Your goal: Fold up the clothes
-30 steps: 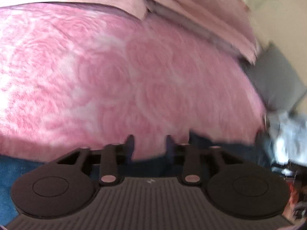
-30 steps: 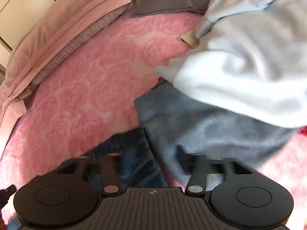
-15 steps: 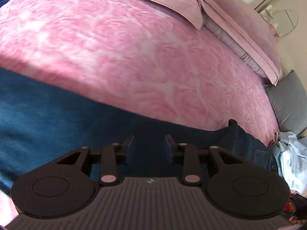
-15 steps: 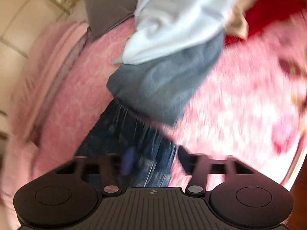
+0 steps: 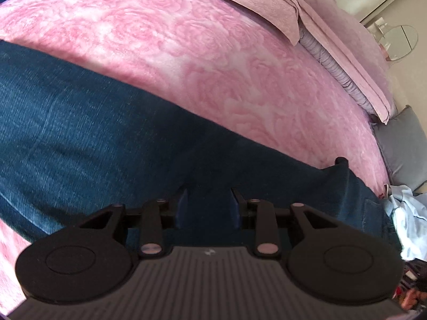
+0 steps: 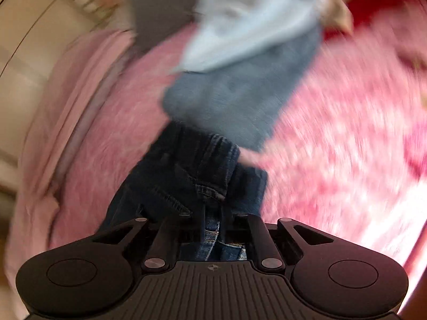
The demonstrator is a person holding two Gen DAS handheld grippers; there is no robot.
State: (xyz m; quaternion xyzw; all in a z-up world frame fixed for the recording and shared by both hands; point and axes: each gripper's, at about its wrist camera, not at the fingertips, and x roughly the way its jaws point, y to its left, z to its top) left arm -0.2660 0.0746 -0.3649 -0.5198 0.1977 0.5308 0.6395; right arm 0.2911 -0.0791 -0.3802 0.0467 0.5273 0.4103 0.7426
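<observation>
Dark blue jeans [image 5: 112,133] stretched flat across the pink rose-patterned bedspread [image 5: 186,45], running as a broad band from the left edge of the left wrist view to its right side, where the pocket end [image 5: 371,208] bunches up. Left tool [image 5: 209,205] low over the jeans, its fingers [image 5: 182,208] parted with dark denim showing in the gap between them; impossible to tell whether any cloth is actually caught there. Beyond the jeans, bare bedspread, then pale pink pillows [image 5: 333,34] stacked along the far edge of the bed. Right of the jeans' pocket end, a grey cushion [image 5: 403,146] and a crumpled light blue garment [image 5: 408,221] just beside the denim.

Right tool [image 6: 212,224] pressed nearly together, pinching a fold of the jeans [image 6: 192,170] near the seam, with the gathered waistband [image 6: 202,138] bunched just ahead of the fingertips. Much motion blur in the right wrist view. Past the jeans' waistband, a grey-blue garment [image 6: 232,98] touching the denim, and a light blue garment [image 6: 253,18] lying over the far part of that. Red fabric [image 6: 373,5] and a tan scrap [image 6: 339,13] right of the light blue piece, too smeared to identify. Left of the jeans, pink bedspread [image 6: 112,122] and the pale pink pillows [image 6: 69,93]; right of the jeans, more bedspread, brightly lit.
</observation>
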